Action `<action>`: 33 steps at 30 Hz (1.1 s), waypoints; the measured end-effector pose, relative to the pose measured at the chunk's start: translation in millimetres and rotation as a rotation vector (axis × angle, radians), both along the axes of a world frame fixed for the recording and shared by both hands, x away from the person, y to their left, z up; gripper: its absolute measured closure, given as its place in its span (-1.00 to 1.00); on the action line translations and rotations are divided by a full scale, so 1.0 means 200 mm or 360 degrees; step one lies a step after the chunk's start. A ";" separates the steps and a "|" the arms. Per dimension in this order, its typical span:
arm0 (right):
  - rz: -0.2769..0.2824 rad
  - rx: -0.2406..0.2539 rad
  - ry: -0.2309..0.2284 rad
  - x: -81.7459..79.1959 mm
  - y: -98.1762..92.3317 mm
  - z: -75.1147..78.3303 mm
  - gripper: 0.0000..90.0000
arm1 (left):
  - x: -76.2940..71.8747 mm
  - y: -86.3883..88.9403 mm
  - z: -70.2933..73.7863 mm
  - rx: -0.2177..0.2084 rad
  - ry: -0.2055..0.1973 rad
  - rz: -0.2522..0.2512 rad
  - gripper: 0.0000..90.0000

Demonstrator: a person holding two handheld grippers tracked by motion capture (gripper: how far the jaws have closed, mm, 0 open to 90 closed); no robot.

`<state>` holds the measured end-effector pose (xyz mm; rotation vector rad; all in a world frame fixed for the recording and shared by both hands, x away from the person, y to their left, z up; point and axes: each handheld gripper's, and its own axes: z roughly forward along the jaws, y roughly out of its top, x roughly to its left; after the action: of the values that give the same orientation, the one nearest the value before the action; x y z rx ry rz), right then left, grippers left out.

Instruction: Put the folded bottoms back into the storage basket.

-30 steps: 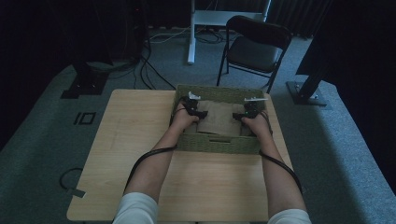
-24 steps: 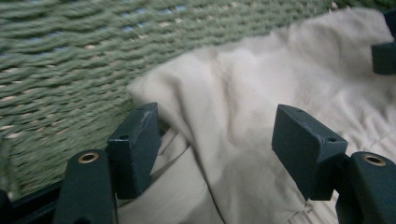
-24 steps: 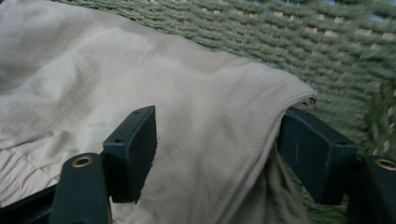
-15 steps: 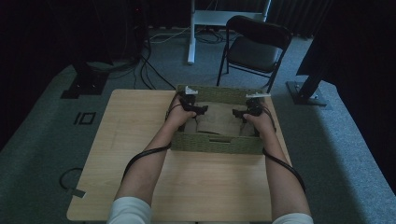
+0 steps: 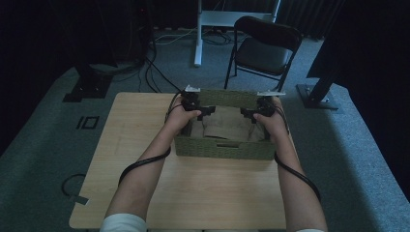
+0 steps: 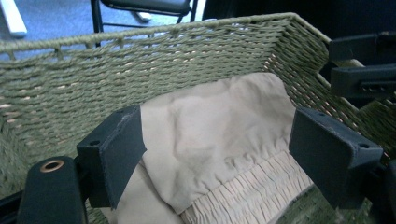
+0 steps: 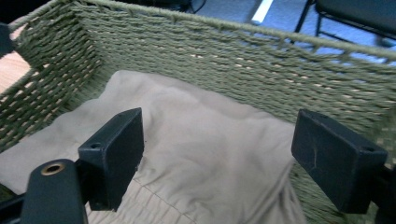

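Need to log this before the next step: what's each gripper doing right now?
Left gripper: open, fingers just been opening, above the beige cloth in the woven basket, holding nothing.
Right gripper: open, just opened, holding nothing.

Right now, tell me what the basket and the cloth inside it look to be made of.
Basket: seemingly woven cord or twisted fibre, matte olive green; the plaited rows show on its walls. Cloth: probably soft cotton-like fabric, matte beige; it creases, and has a gathered, ribbed band.
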<state>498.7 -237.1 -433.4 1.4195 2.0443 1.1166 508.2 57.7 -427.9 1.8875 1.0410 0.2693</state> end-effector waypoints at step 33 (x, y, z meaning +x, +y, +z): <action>-0.0071 -0.0032 -0.0199 -0.32 -0.17 0.13 -0.68 | -0.28 0.16 0.12 -0.0032 -0.0083 -0.0030 -0.58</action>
<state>434.0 -271.1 -406.4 1.3438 1.9231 1.1337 452.3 89.3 -404.8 1.8617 0.9870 0.2950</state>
